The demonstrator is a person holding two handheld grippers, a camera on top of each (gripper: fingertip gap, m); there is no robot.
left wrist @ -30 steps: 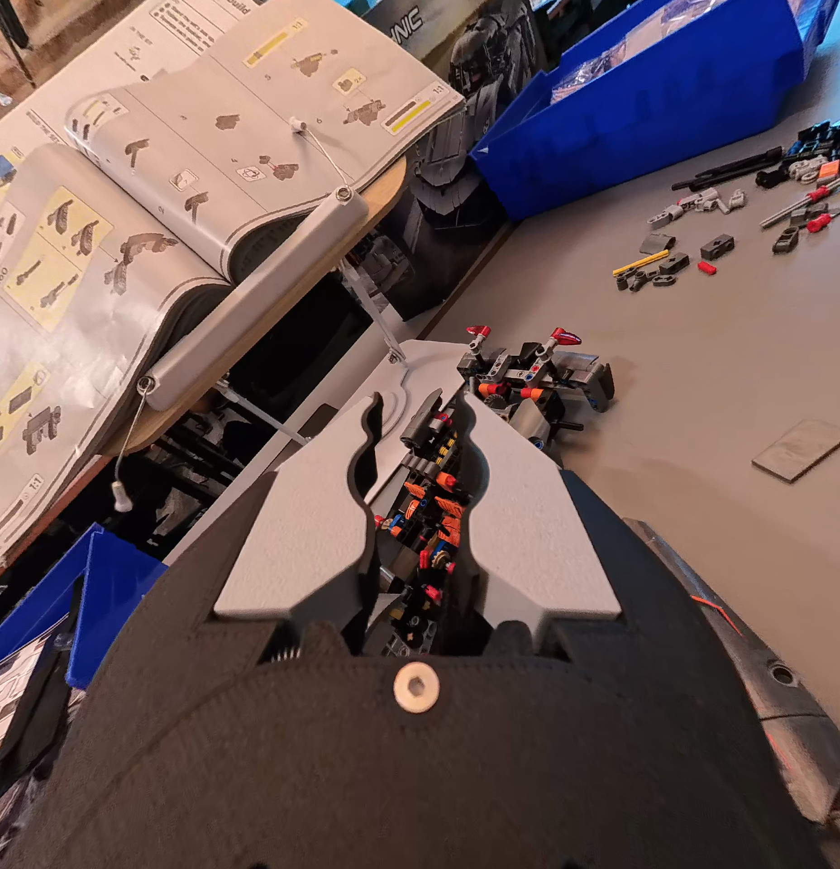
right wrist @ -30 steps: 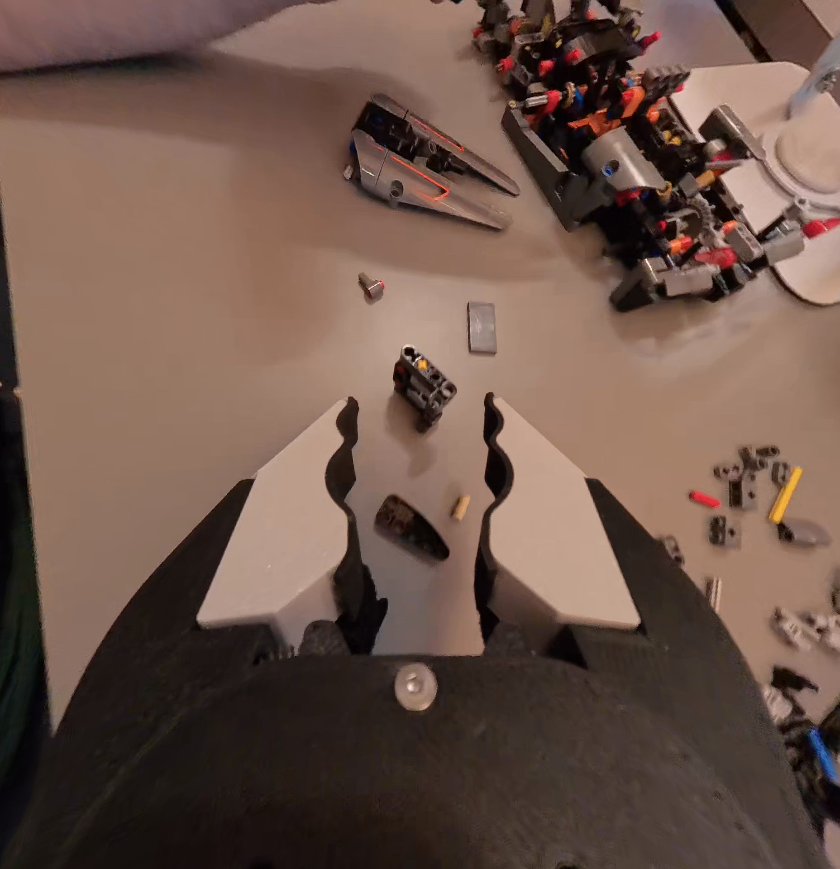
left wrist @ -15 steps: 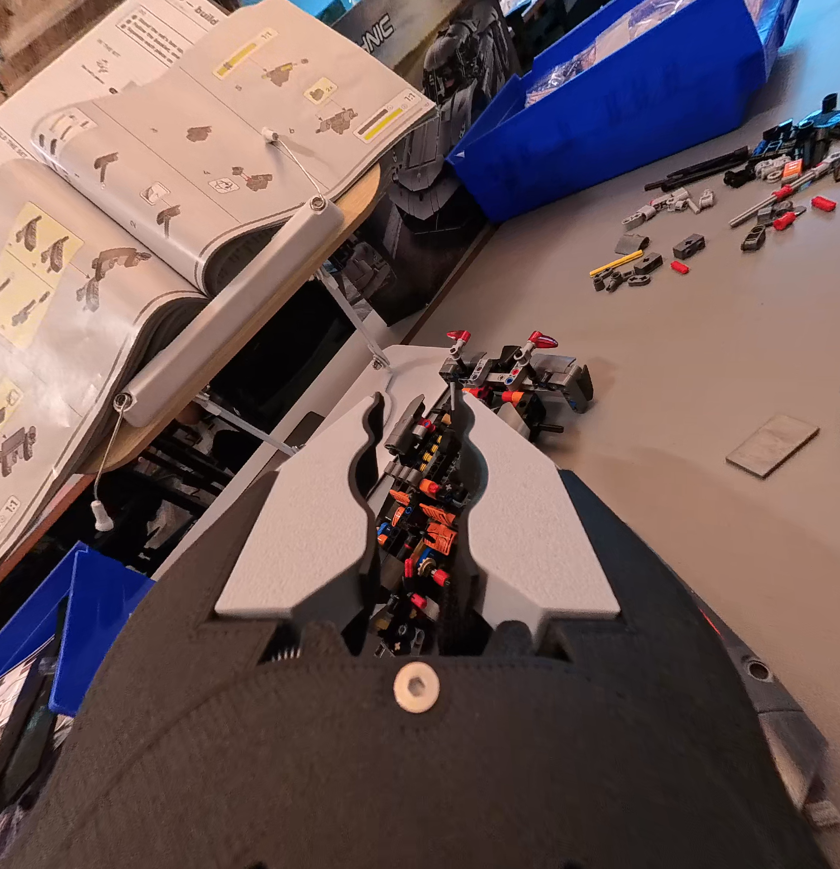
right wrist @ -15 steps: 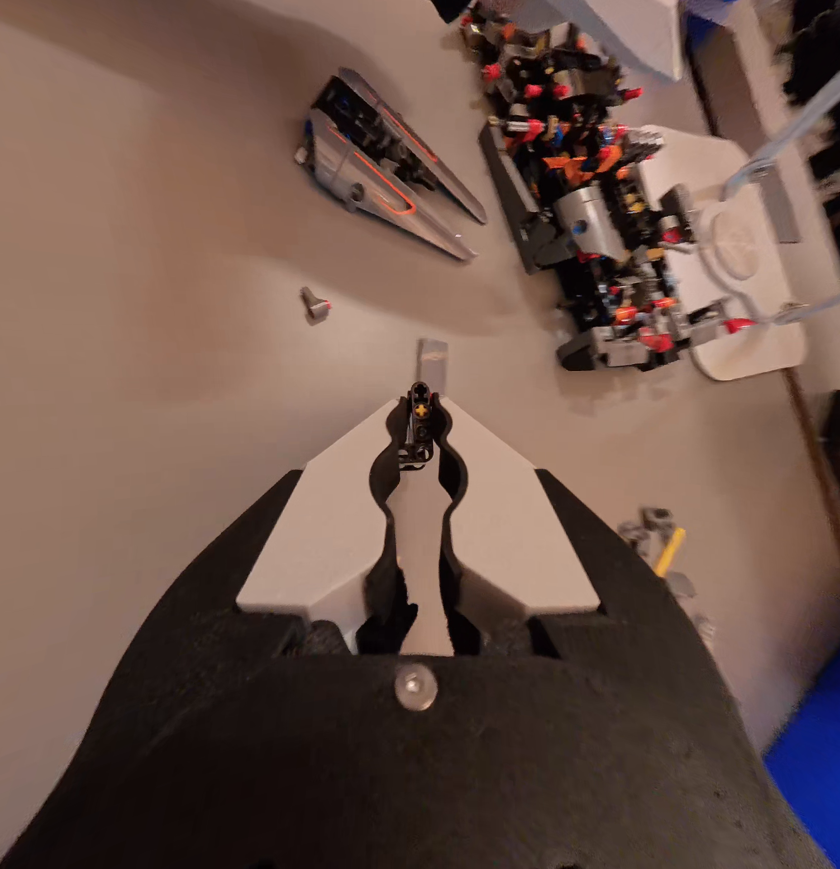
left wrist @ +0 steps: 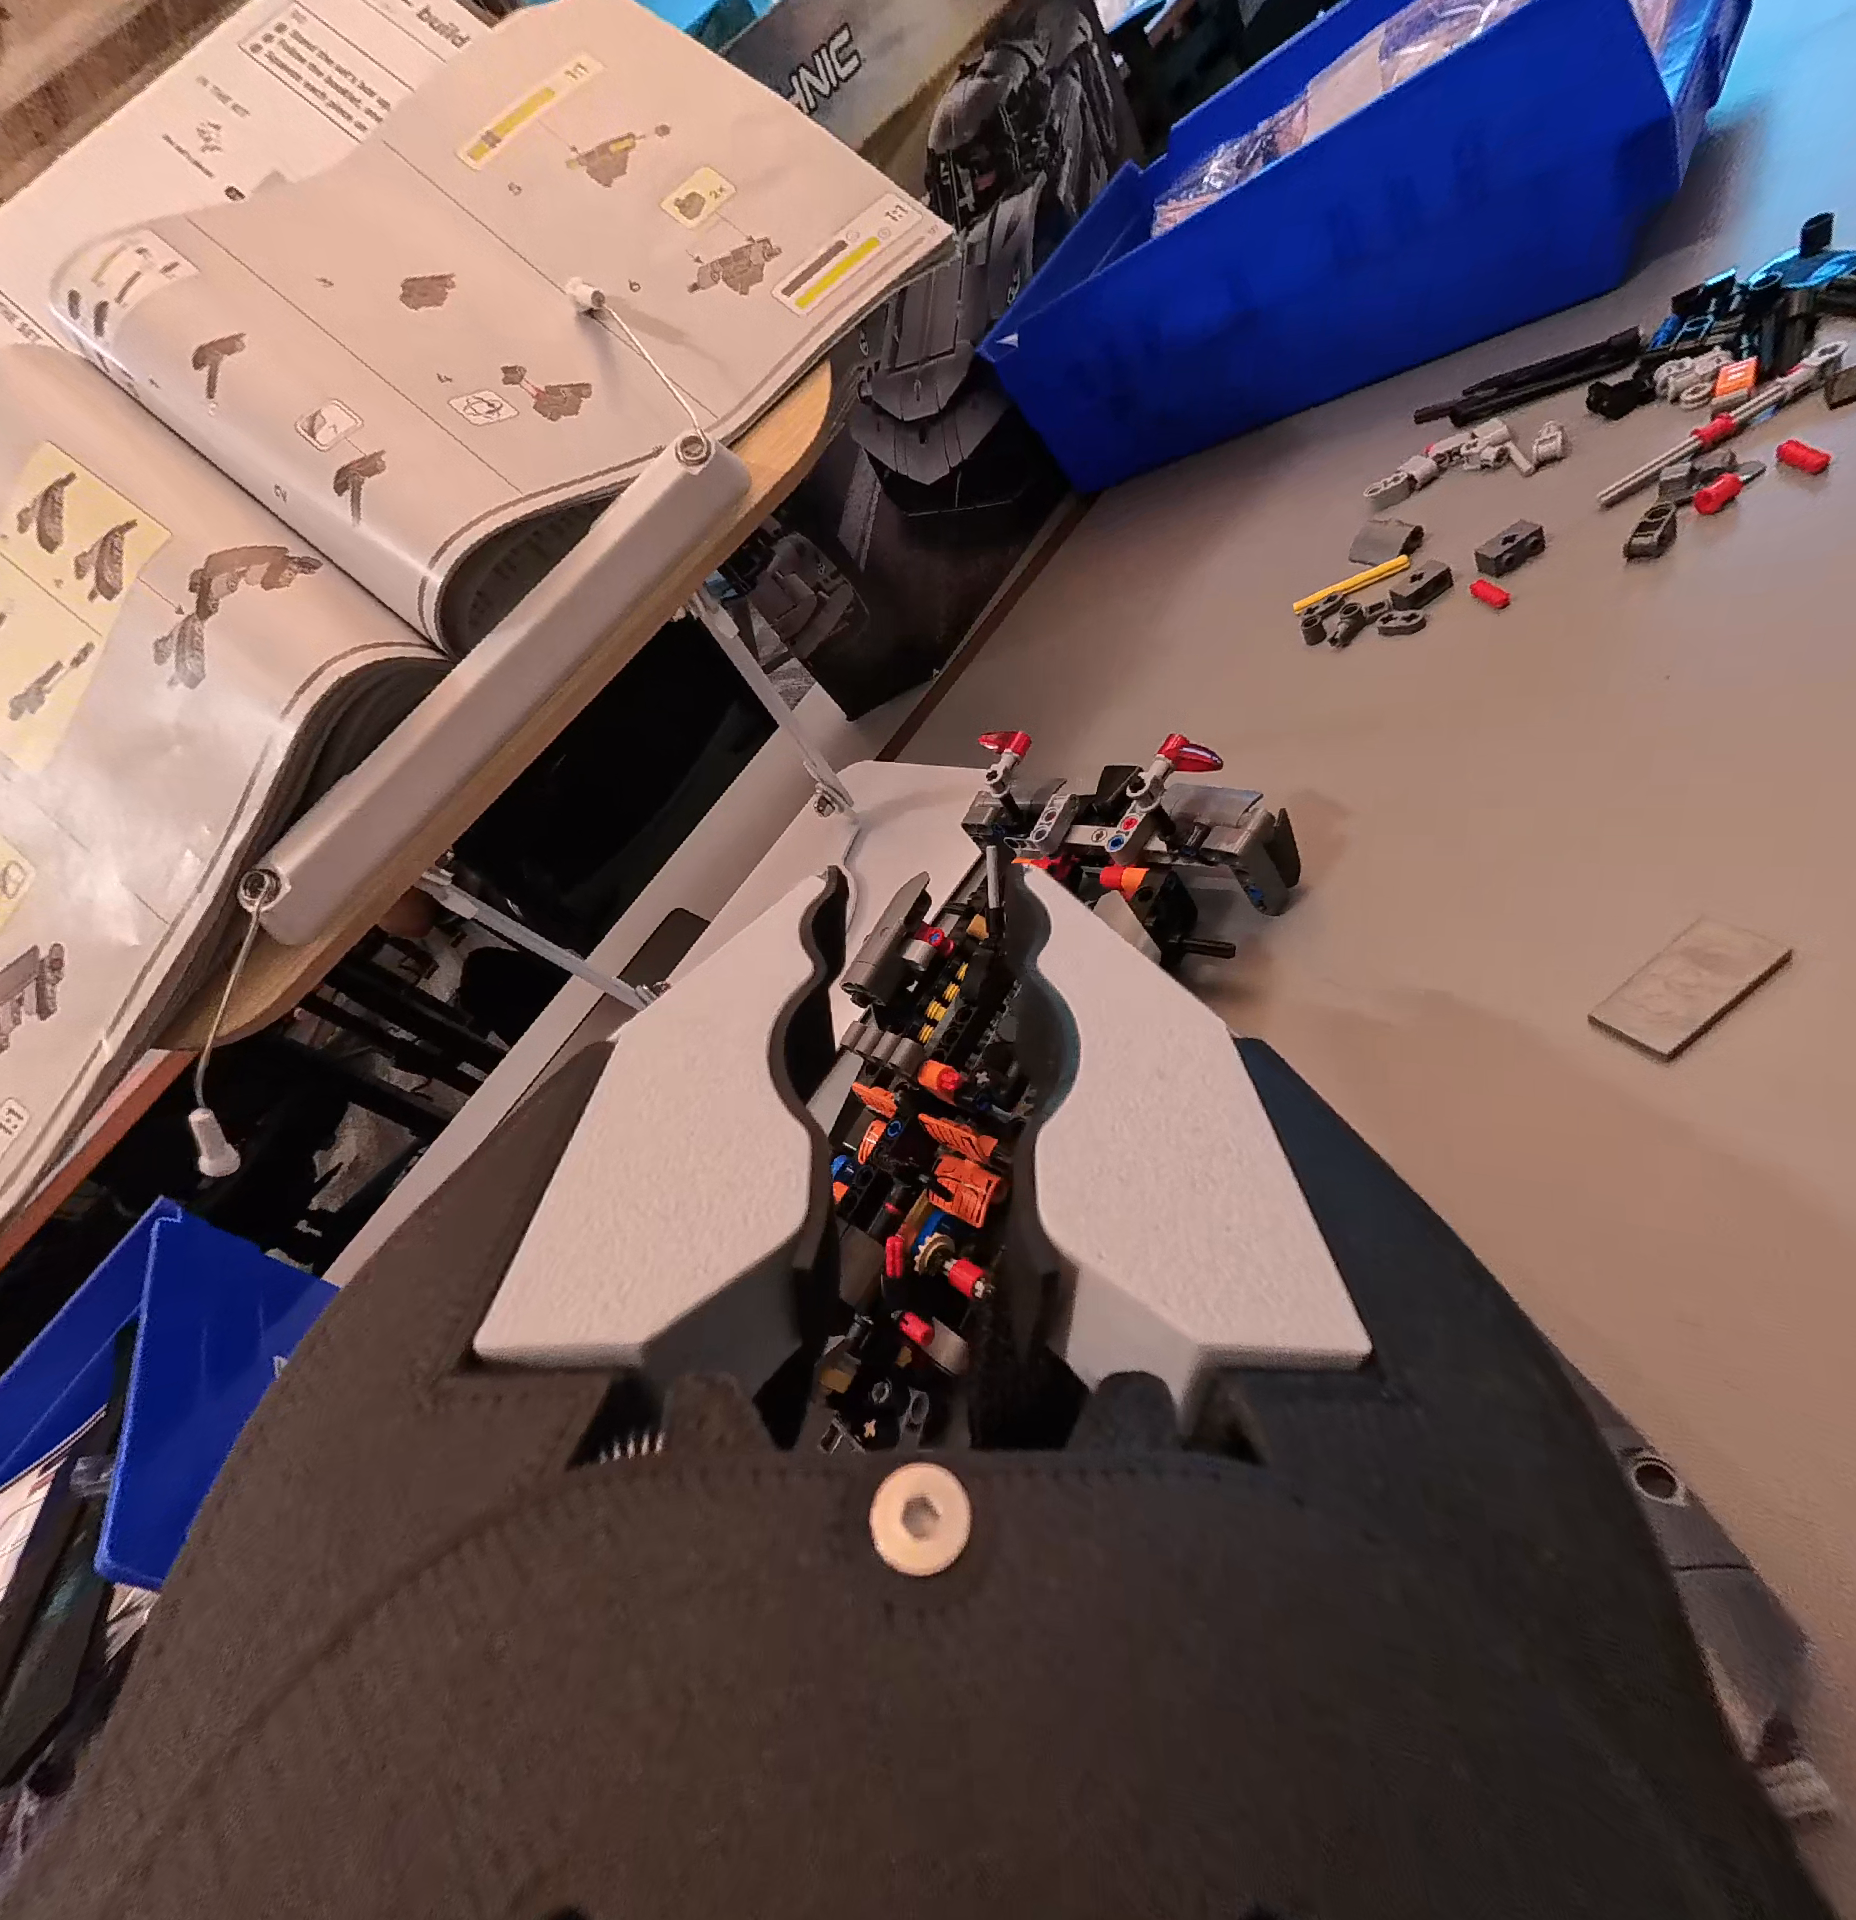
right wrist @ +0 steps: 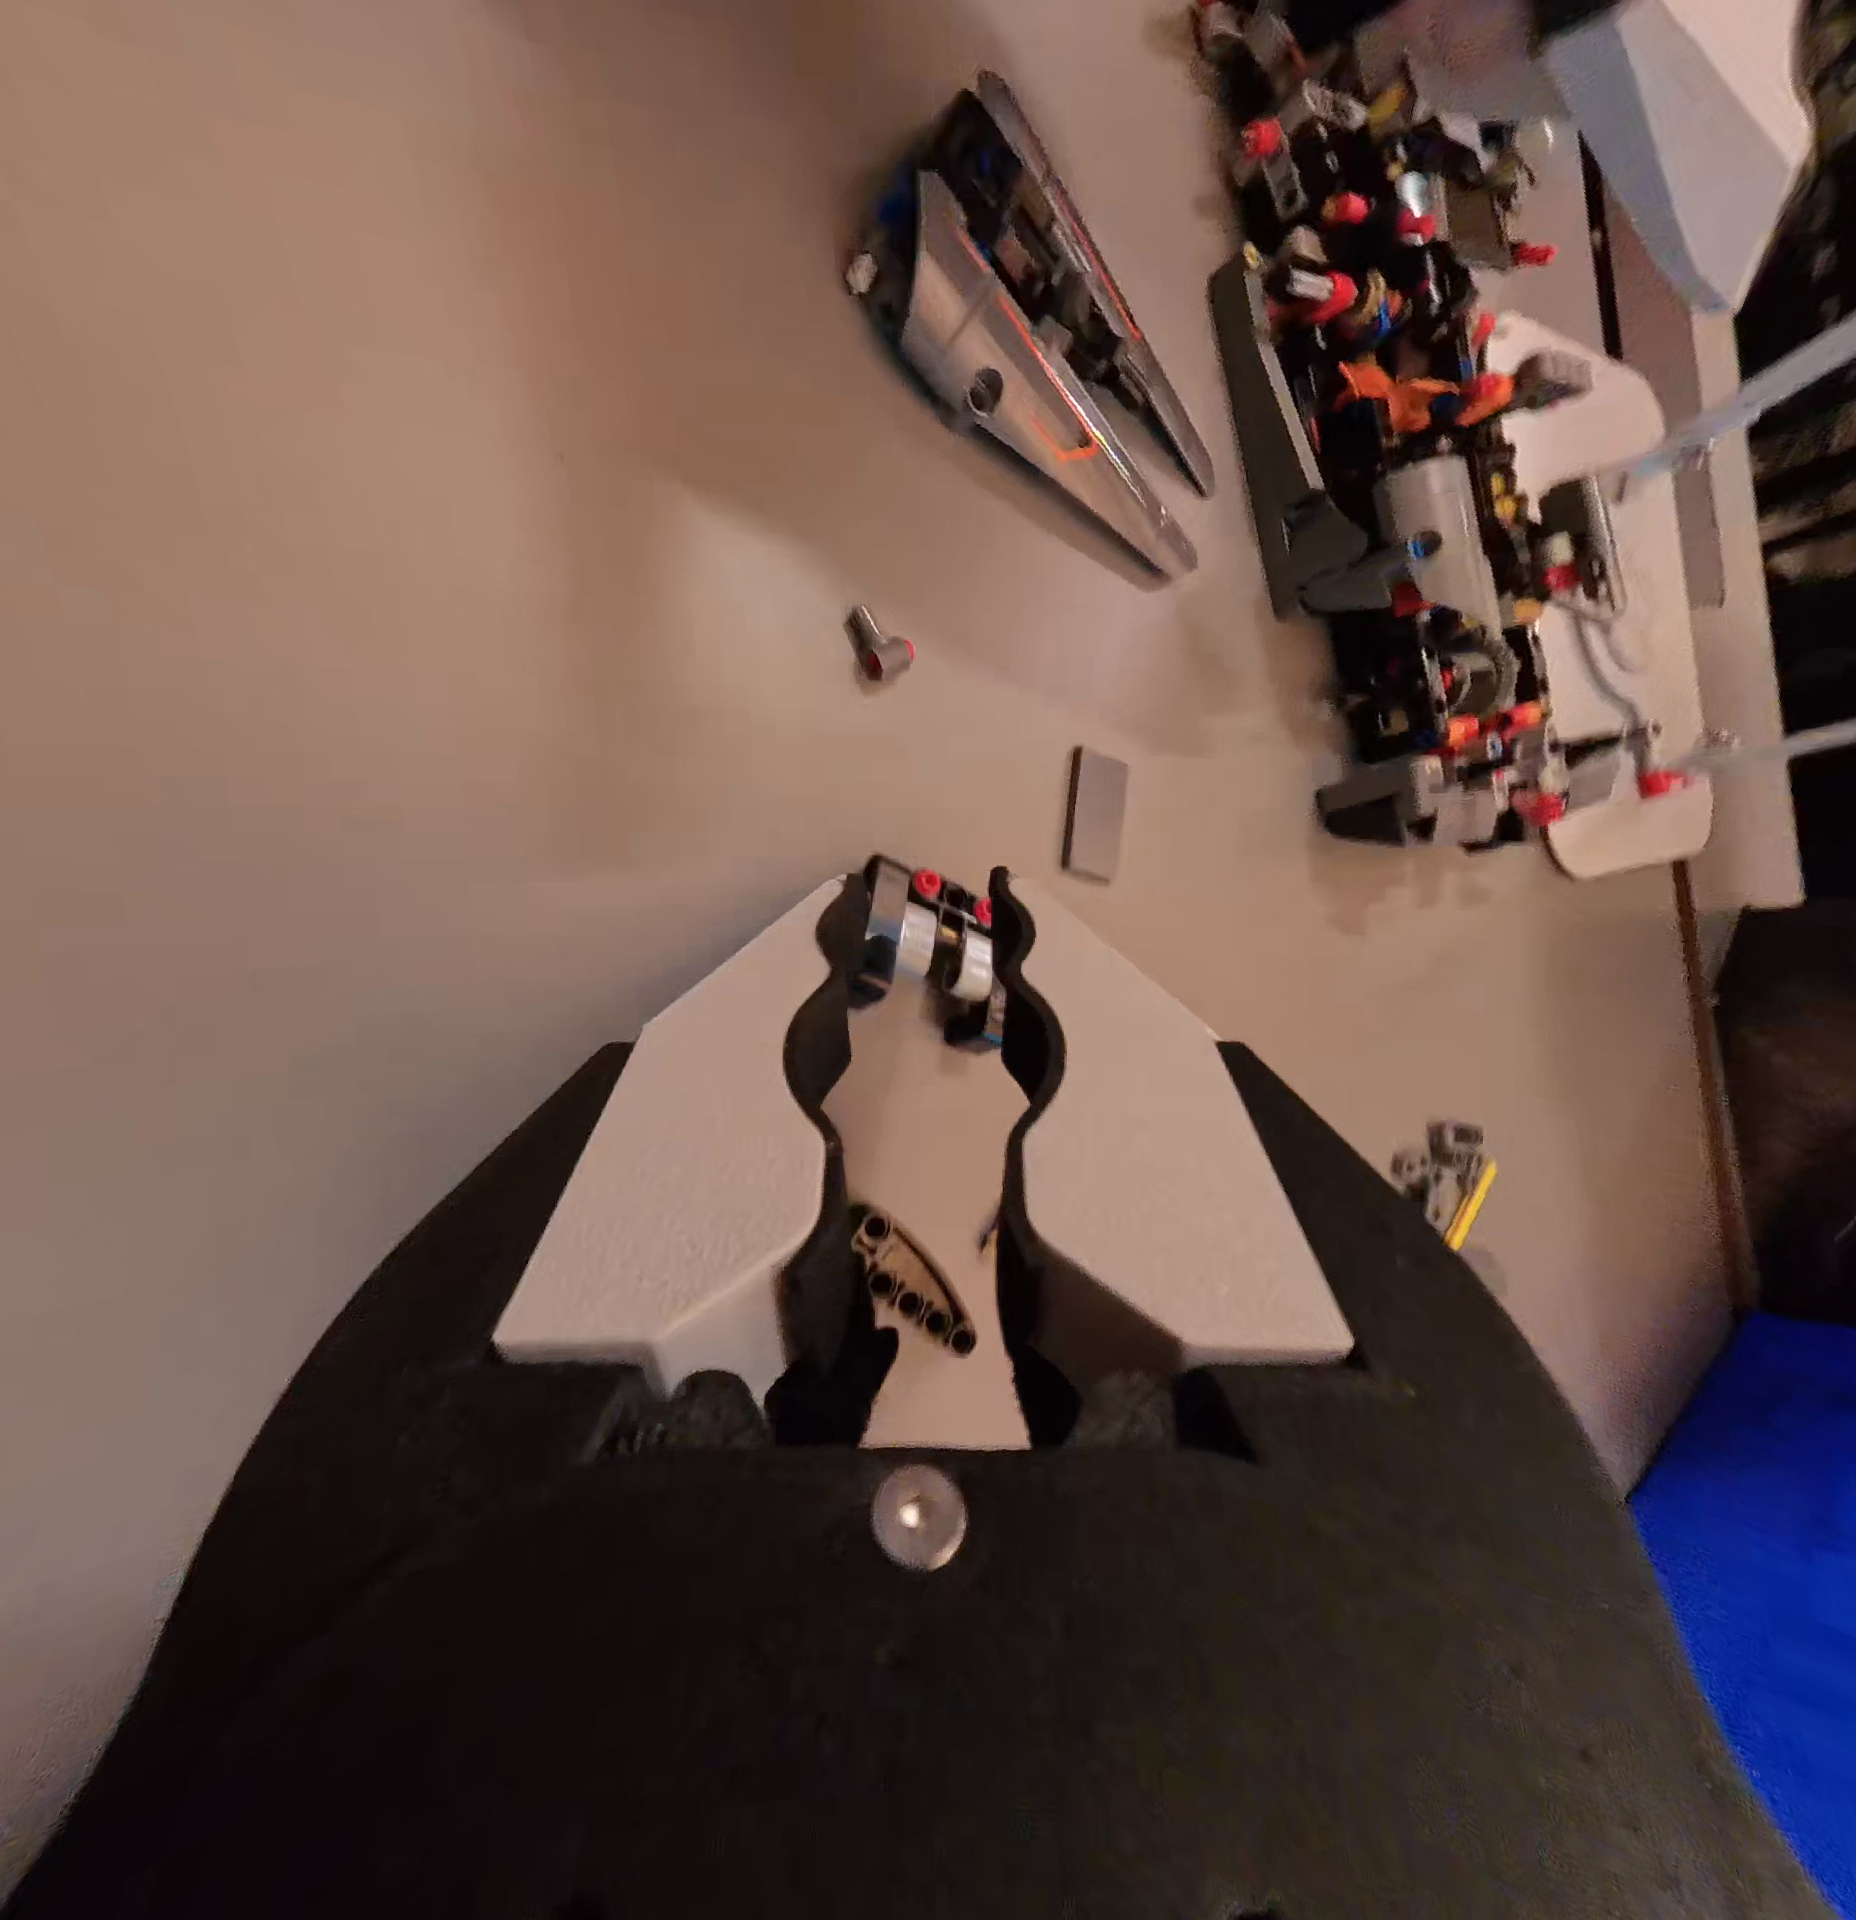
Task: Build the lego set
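Observation:
The long black lego chassis [left wrist: 929, 1132], with orange, red and grey parts, lies on the grey table [left wrist: 1526, 1195] against the white base of the book stand. My left gripper [left wrist: 926, 883] straddles the chassis, its fingers closed against the chassis sides. The chassis also shows in the right wrist view [right wrist: 1423, 499], with one left finger [right wrist: 1682, 156] above it. My right gripper [right wrist: 924, 883] is shut on a small black-and-grey assembly with red pins [right wrist: 929, 951], held above the table. A black curved beam [right wrist: 908, 1288] lies on the table below, between the fingers.
An open instruction book [left wrist: 384, 364] rests on a stand at the left. A grey wedge-shaped sub-build [right wrist: 1028, 353], a small grey connector [right wrist: 877, 649] and a flat grey tile [right wrist: 1095, 816] lie on the table. Blue bins [left wrist: 1319, 239] and loose parts [left wrist: 1526, 520] sit at the back right. The gap from one gripper's tips to the other's is roughly 20 cm. My right gripper is the nearer one to the small grey connector [right wrist: 877, 649]: about 5 cm, against 15 cm.
My right gripper closed on the small assembly that stood on the table, lifted it and turned it toward the chassis. My left gripper stayed on the chassis with only a small shift.

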